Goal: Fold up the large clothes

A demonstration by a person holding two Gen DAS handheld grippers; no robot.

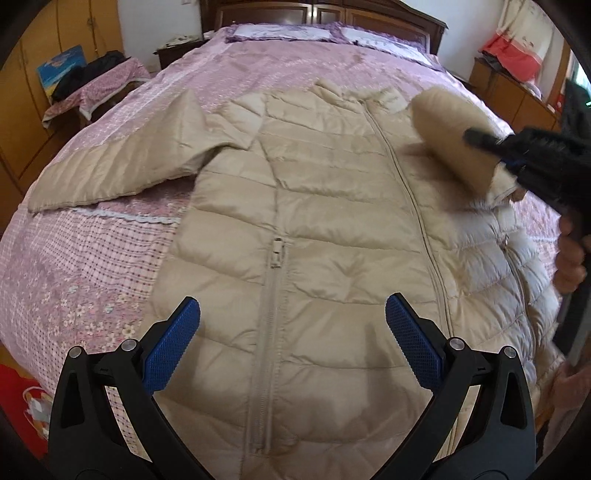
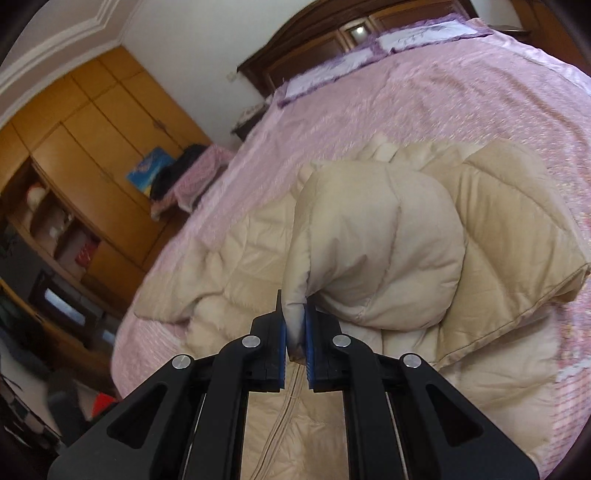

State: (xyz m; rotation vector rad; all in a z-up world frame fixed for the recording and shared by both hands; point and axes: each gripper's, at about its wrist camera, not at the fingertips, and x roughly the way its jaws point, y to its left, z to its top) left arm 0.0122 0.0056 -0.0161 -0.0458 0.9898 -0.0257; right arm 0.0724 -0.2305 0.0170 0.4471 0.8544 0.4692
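A beige quilted down jacket (image 1: 325, 229) lies front up on the pink bed (image 1: 92, 258), zipped, collar at the far end. Its one sleeve (image 1: 122, 158) stretches out flat to the left. My left gripper (image 1: 291, 321) is open and empty, hovering over the jacket's lower hem. My right gripper (image 2: 294, 328) is shut on the cuff of the other sleeve (image 2: 373, 240) and holds it lifted over the jacket's body. In the left wrist view that raised sleeve (image 1: 454, 140) and the right gripper (image 1: 491, 142) show at the upper right.
The pink patterned bedspread (image 2: 424, 103) covers the bed, with pillows (image 1: 295, 31) at the wooden headboard. A cloth-covered stand (image 1: 96, 85) and wooden wardrobes (image 2: 92, 122) stand to the left. A dresser (image 1: 517, 96) stands at the right.
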